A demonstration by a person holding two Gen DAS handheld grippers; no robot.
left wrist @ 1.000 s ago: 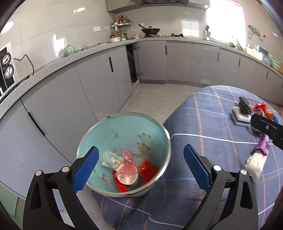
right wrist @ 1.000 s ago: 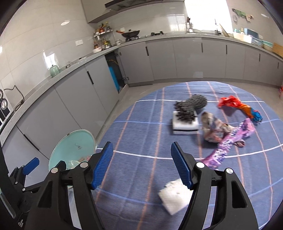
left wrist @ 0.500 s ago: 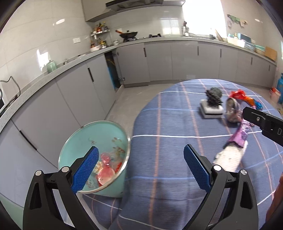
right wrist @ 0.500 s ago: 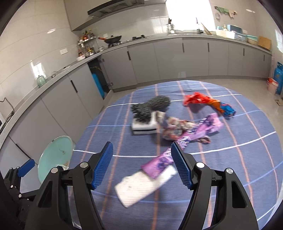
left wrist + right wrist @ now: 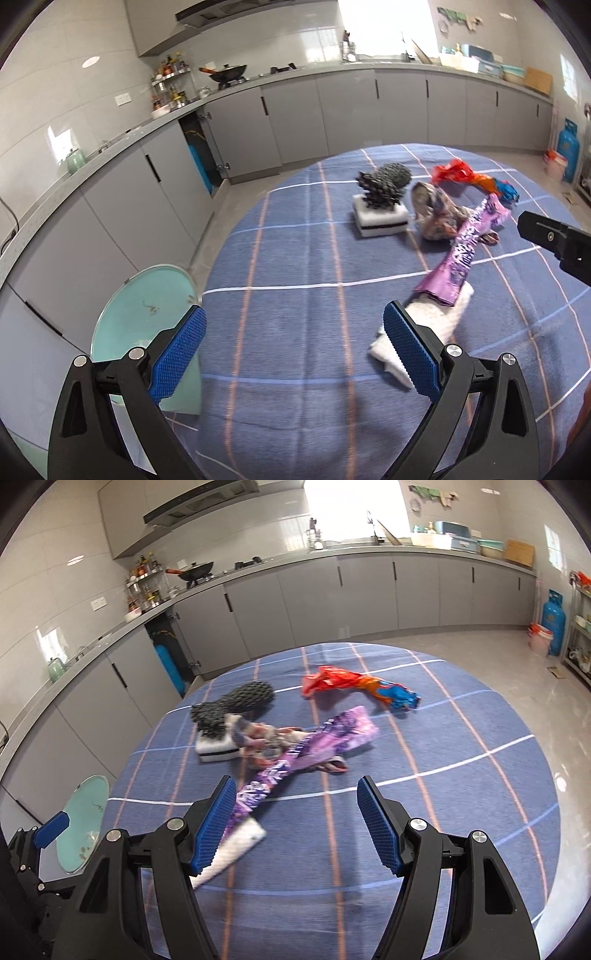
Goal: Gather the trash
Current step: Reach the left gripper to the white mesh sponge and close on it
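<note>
Purple wrapper [image 5: 314, 749] lies mid-frame on the blue checked surface [image 5: 443, 812], both the left gripper [image 5: 293, 350] and right gripper [image 5: 295, 827] wide and empty.

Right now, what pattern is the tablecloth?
Blue tablecloth with a grid of white and orange lines; clearest in the right wrist view.

Both grippers, left gripper [image 5: 291, 345] and right gripper [image 5: 295, 825]: black skeletal frames, triangular cutouts, silver pivot screws, blue knurled finger pads [image 5: 410, 356].

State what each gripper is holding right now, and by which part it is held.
Nothing is held. The left gripper and the right gripper both stand open above the tablecloth, with no trash between the fingers.
</note>
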